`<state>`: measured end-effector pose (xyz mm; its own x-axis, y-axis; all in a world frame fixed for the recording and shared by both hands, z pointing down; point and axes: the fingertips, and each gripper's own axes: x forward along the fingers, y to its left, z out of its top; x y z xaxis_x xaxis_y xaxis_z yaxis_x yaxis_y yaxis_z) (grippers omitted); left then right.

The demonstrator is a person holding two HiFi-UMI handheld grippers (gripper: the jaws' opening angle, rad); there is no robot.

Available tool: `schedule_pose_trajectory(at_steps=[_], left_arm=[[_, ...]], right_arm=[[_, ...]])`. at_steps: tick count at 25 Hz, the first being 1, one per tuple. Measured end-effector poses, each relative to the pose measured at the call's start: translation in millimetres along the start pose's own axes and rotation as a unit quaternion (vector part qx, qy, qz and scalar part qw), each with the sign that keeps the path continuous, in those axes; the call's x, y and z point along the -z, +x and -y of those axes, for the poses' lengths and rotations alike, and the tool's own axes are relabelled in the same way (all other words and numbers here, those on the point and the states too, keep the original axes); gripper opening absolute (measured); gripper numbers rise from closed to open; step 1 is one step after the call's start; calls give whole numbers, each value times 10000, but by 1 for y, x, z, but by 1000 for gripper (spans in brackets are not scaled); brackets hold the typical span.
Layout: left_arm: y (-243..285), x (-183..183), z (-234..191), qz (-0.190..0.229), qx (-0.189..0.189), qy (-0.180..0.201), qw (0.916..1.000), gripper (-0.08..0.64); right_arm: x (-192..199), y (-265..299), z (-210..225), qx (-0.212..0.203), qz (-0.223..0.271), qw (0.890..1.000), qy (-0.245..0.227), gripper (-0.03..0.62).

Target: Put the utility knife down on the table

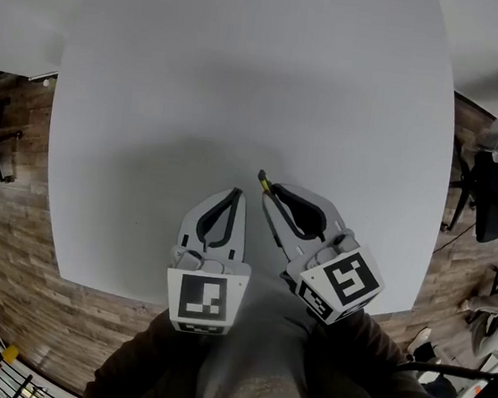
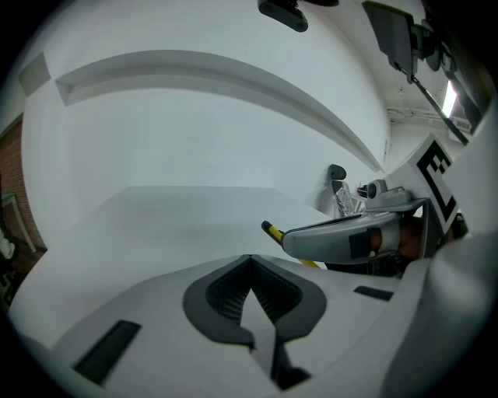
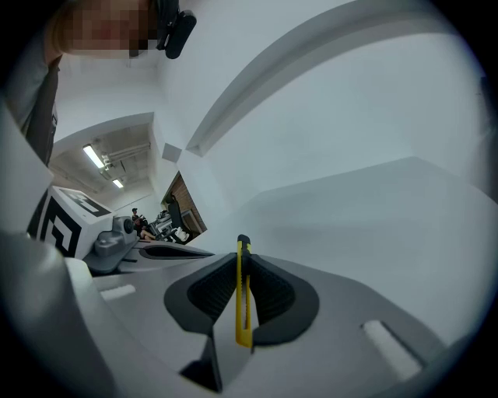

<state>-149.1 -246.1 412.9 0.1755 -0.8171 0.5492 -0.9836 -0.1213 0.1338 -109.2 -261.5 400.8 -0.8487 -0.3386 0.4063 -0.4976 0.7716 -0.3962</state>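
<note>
Currently my right gripper [image 3: 243, 263] is clamped on the knife [image 3: 243, 299], whose long axis runs forward along the jaws, tip projecting over the table [image 1: 246, 76], while my left gripper [image 2: 250, 263], jaws together and empty, sits just beside.

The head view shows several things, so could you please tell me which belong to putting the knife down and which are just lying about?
Part of the job:
- utility knife, yellow, clamped edge-on in the right tongs
- table, white, where the knife goes

Not part of it:
- left tongs, shut on nothing
- office chair, black, beyond the table's right edge
</note>
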Motion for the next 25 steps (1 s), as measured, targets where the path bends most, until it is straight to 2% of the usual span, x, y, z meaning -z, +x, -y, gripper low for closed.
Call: schedule_pose_trajectory(at_steps=[25], left_arm=[[21,17,-15,-216,70,-154,9996,3]], right_arm=[[16,23,16,82,-247,9994,210,52]])
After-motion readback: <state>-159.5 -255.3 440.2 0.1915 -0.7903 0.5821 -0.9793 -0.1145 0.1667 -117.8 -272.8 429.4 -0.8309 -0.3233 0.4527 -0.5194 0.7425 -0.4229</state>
